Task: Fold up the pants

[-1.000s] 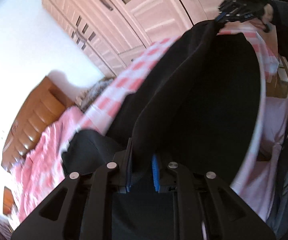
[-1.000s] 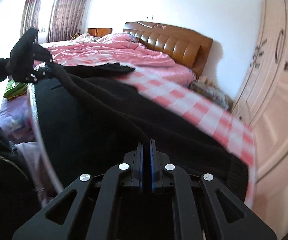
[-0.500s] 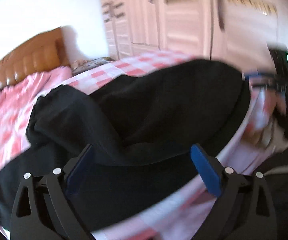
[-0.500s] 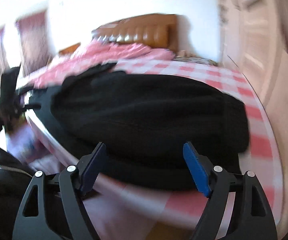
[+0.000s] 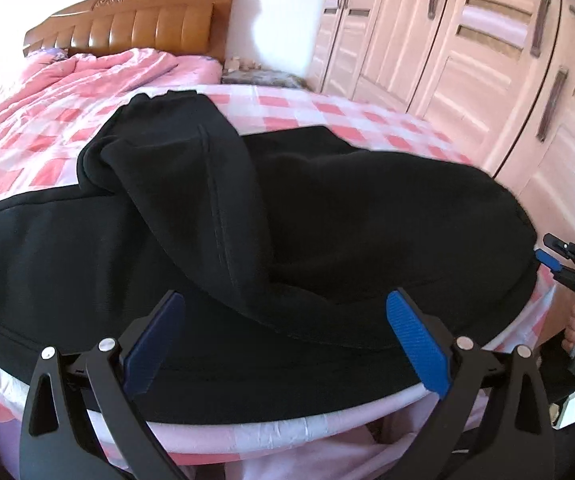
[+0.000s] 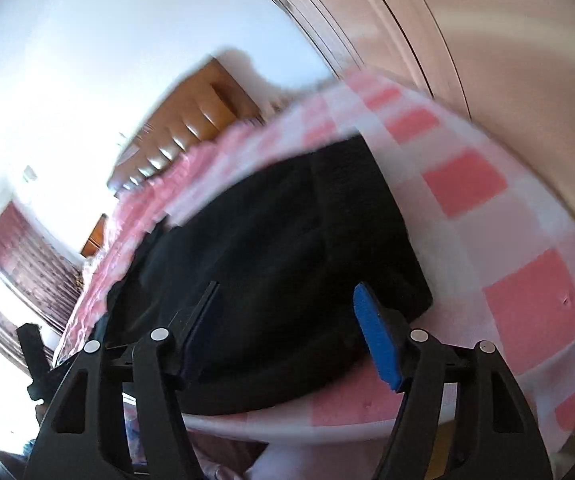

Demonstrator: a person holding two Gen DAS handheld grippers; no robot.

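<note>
The black pants (image 5: pixel 287 216) lie spread across the near edge of the pink checked bed (image 5: pixel 327 110), with one leg folded over on top. My left gripper (image 5: pixel 287 342) hovers at their near edge, its jaws wide and still opening; the blue pads (image 5: pixel 417 342) touch no cloth. At the far right a hand holds my right gripper (image 5: pixel 555 266) by the pants' right end. In the blurred, tilted right wrist view the right gripper (image 6: pixel 289 330) stands over the pants' (image 6: pixel 287 248) corner. Its jaws are closing, with cloth lying between the fingers but not pinched.
A pale pink wardrobe (image 5: pixel 467 52) runs along the bed's right side. The wooden headboard (image 5: pixel 139 24) and a bunched pink quilt (image 5: pixel 87 76) are at the far end. The mattress edge (image 5: pixel 287 424) curves just under my left fingers. Dark red curtains (image 6: pixel 27 264) hang far left.
Both grippers were shut on the lifted pants; they have let go and opened, and the pants now lie on the bed. Both wrists have rolled, and the right one dropped toward the corner.
</note>
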